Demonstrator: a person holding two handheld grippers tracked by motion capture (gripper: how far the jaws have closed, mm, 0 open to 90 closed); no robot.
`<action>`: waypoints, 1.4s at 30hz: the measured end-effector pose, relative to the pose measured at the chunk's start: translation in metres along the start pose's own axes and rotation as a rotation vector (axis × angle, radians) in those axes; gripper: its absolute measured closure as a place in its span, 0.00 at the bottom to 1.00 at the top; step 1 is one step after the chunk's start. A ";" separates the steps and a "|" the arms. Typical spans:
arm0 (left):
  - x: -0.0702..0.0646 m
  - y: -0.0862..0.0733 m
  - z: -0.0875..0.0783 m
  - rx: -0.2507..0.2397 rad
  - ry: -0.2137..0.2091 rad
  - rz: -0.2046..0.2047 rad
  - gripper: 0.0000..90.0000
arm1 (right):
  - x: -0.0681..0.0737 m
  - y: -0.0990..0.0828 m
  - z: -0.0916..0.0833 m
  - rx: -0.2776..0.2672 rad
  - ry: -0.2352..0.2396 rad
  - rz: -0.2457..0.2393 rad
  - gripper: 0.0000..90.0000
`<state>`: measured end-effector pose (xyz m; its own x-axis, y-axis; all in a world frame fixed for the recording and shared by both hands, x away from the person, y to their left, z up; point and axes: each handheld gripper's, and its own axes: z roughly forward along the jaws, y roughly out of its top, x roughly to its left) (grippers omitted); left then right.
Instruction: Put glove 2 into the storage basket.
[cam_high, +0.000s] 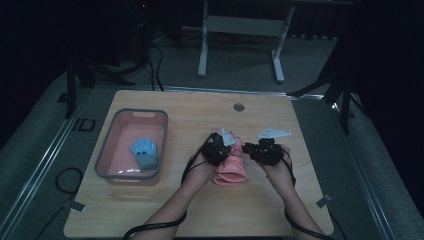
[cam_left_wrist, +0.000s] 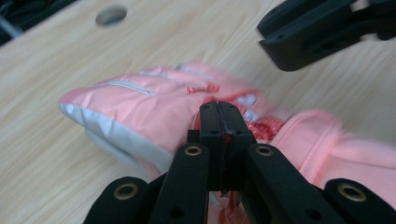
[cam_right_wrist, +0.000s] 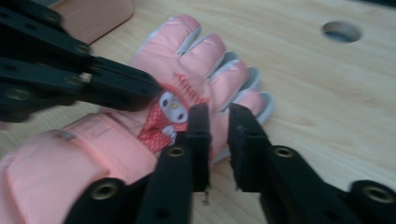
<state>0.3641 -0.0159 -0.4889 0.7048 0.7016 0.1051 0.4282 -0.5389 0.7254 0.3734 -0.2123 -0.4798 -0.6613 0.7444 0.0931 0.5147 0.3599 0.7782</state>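
Note:
A pink glove (cam_high: 231, 169) lies flat on the wooden table (cam_high: 165, 200), fingers pointing away from the person. My left gripper (cam_high: 218, 148) rests on its back; in the left gripper view the jaws (cam_left_wrist: 223, 114) are pressed together, pinching the pink glove (cam_left_wrist: 135, 107) fabric near a red patch. My right gripper (cam_high: 261, 151) sits at the glove's right side. In the right gripper view it (cam_right_wrist: 218, 116) has its jaws nearly together over the edge of the pink glove (cam_right_wrist: 196, 60) by the fingers, with fabric between them. The left gripper (cam_right_wrist: 116, 86) reaches in from the left there.
A grey-rimmed pink basket (cam_high: 102, 155) stands at the table's left with a blue glove (cam_high: 145, 153) inside. A round cable hole (cam_high: 238, 107) sits near the far edge. Cables trail from both grippers along the forearms. A white desk frame (cam_high: 240, 25) stands beyond the table.

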 end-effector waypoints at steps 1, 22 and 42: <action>0.001 -0.003 0.001 0.005 -0.007 -0.006 1.00 | 0.001 -0.001 0.004 0.003 0.002 0.006 0.75; 0.011 -0.038 0.014 -0.005 -0.045 -0.068 1.00 | -0.020 -0.021 0.061 0.198 0.180 0.285 0.71; 0.050 -0.052 0.012 0.059 -0.151 -0.495 0.34 | 0.009 -0.015 0.057 0.211 0.004 0.075 0.86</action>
<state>0.3838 0.0417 -0.5294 0.4822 0.8060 -0.3433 0.7589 -0.1885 0.6234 0.3909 -0.1786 -0.5258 -0.6185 0.7715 0.1489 0.6652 0.4133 0.6218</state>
